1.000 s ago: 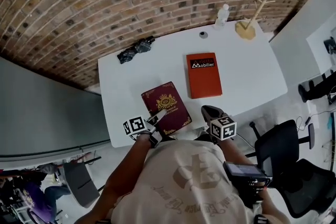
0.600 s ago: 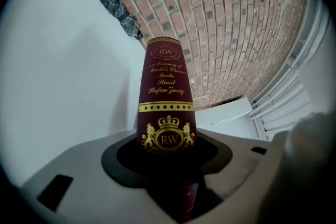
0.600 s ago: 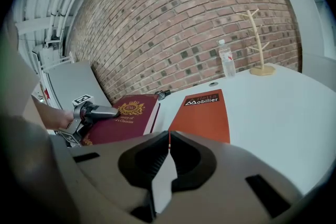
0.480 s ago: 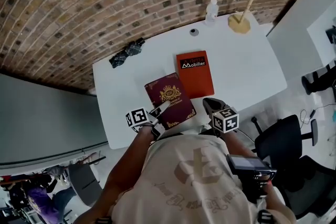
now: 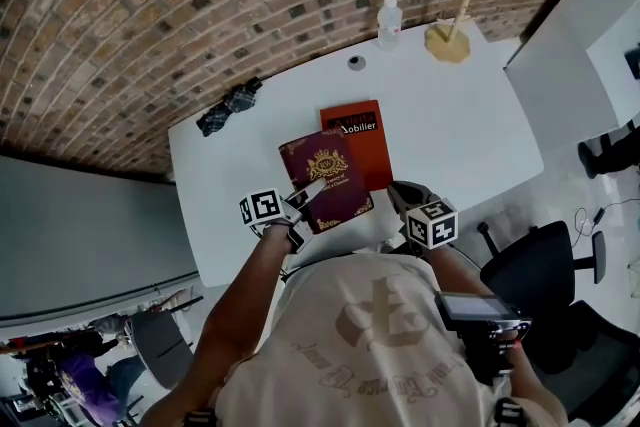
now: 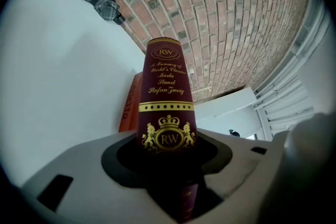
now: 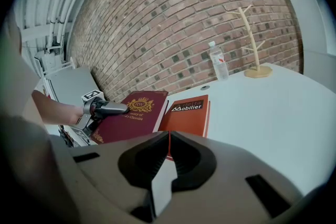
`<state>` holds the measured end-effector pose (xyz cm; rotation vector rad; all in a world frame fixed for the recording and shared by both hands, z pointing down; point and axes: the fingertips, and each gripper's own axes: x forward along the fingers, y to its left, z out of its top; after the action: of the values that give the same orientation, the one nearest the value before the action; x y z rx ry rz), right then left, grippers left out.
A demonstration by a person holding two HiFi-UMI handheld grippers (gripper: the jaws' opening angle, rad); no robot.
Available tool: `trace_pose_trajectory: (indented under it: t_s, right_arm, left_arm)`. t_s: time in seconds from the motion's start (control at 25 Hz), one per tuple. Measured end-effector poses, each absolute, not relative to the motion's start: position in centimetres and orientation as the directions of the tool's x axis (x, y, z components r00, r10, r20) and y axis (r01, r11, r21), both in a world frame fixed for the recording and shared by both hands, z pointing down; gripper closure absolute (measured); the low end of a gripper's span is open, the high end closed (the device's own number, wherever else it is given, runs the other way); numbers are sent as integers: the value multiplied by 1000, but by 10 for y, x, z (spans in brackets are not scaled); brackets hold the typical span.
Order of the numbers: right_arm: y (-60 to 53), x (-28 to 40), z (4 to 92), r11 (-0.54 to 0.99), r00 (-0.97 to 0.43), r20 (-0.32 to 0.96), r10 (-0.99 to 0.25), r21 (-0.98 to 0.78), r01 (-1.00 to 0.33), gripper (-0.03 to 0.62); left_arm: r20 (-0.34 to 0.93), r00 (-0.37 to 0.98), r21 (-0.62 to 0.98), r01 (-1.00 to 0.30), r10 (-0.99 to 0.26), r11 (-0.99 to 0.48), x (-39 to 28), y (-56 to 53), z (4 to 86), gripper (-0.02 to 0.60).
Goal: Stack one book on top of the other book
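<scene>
Maroon book moved right, now overlaps orange book at frame centre. Left gripper clamps its spine; right gripper closed, empty. Keep level, square edges.

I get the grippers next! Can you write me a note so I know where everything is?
Left gripper: shut on the maroon book's near edge, book lifted.
Right gripper: shut, empty, by the white table's near edge.
Orange book: flat on the table; maroon book overlaps its left side.
Done: pickup. Left: centre it over the orange book, lower, release.
</scene>
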<state>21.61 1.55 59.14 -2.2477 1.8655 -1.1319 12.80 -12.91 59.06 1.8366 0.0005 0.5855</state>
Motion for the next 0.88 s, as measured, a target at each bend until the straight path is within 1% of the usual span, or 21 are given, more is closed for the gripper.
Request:
trace_pose_trajectory:
  t_s: [0.24, 0.44, 0.64, 0.88]
  right_arm:
    - [25, 248, 597, -282, 18, 500, -866, -458, -843, 569]
    - [29, 277, 603, -277, 4, 497, -868, -477, -834, 568]
    - [28, 289, 610, -263, -27, 497, -868, -504, -823, 568]
    - [20, 301, 613, -249, -48, 490, -870, -522, -816, 568]
  left_arm:
    - [390, 865, 893, -272, 316, -358, 170, -121, 595, 347]
    - [425, 833, 875, -278, 355, -395, 201, -118, 603, 347]
    - [418, 822, 886, -275, 387, -373, 224, -118, 604, 347]
    - [448, 793, 873, -289, 412, -393, 243, -116, 611, 347]
